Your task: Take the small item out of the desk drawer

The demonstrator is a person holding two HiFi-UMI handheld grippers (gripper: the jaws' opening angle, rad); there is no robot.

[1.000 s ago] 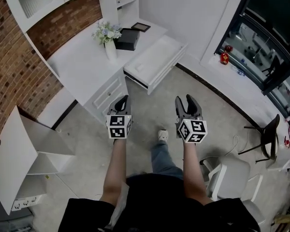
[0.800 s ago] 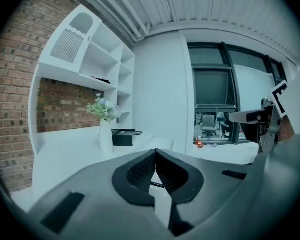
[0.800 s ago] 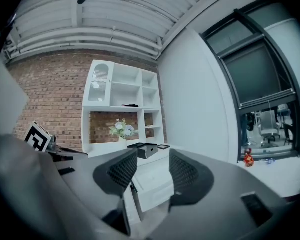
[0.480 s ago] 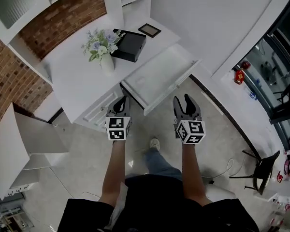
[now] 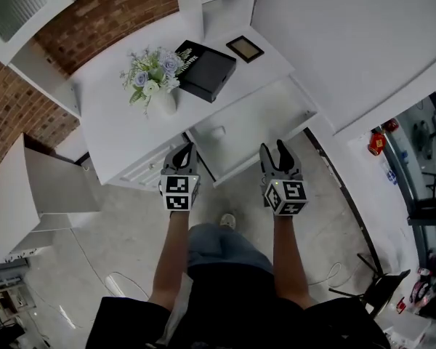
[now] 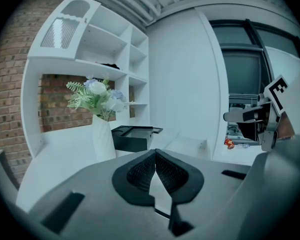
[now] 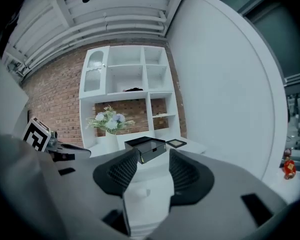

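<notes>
Head view: white desk drawer (image 5: 258, 122) open at 12 o'clock, small white item (image 5: 216, 131) lying inside, not yet picked; left gripper (image 5: 182, 157) and right gripper (image 5: 279, 155) hover short of it | Left gripper view: jaws pressed together, holding nothing | Right gripper view: jaws parted, empty; the item's make is too small to tell.

Desk drawer (image 5: 258, 122) stands pulled out, open to entry from above. Obstacles on the desk top (image 5: 109, 122) behind it: black box (image 5: 206, 70) nearest the drawer, vase of flowers (image 5: 158, 86) to the box's left, picture frame (image 5: 245, 48) at the rear. White wall (image 5: 334, 42) closely bounds the drawer's right end.
</notes>
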